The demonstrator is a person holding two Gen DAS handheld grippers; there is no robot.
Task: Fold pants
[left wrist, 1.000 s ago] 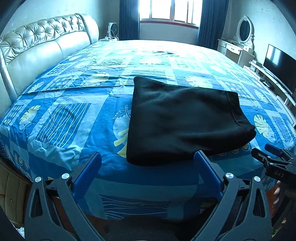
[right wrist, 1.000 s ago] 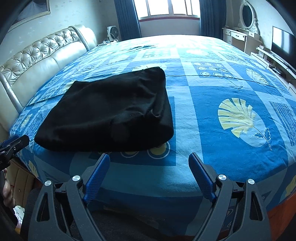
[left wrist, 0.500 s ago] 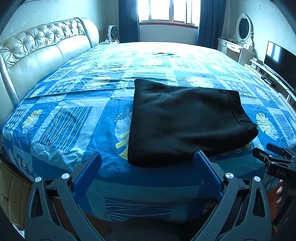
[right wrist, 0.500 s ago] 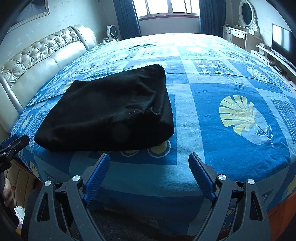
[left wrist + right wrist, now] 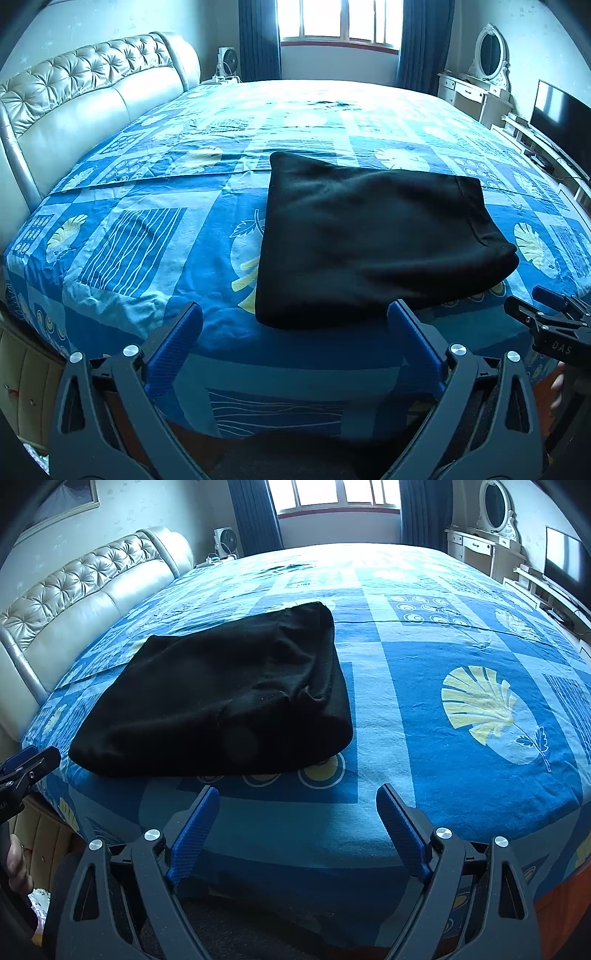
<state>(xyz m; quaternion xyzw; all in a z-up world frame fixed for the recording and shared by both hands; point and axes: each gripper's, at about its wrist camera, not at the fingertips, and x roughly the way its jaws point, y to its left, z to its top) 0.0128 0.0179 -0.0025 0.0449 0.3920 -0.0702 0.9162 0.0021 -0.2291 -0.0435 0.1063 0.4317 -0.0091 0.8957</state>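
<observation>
Left gripper: jaws spread wide, holding nothing. Right gripper: the same. Folded black fabric pants lie just ahead of both, on the blue leaf-patterned bedspread. Fold looks finished; judged best to keep both jaws clear and not snag the near hem.

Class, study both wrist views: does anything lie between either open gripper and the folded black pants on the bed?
Nothing visible does. Only bare blue patterned bedspread lies between the left gripper and the black pants, and likewise between the right gripper and the pants. Both grippers are open and touch nothing.
</observation>
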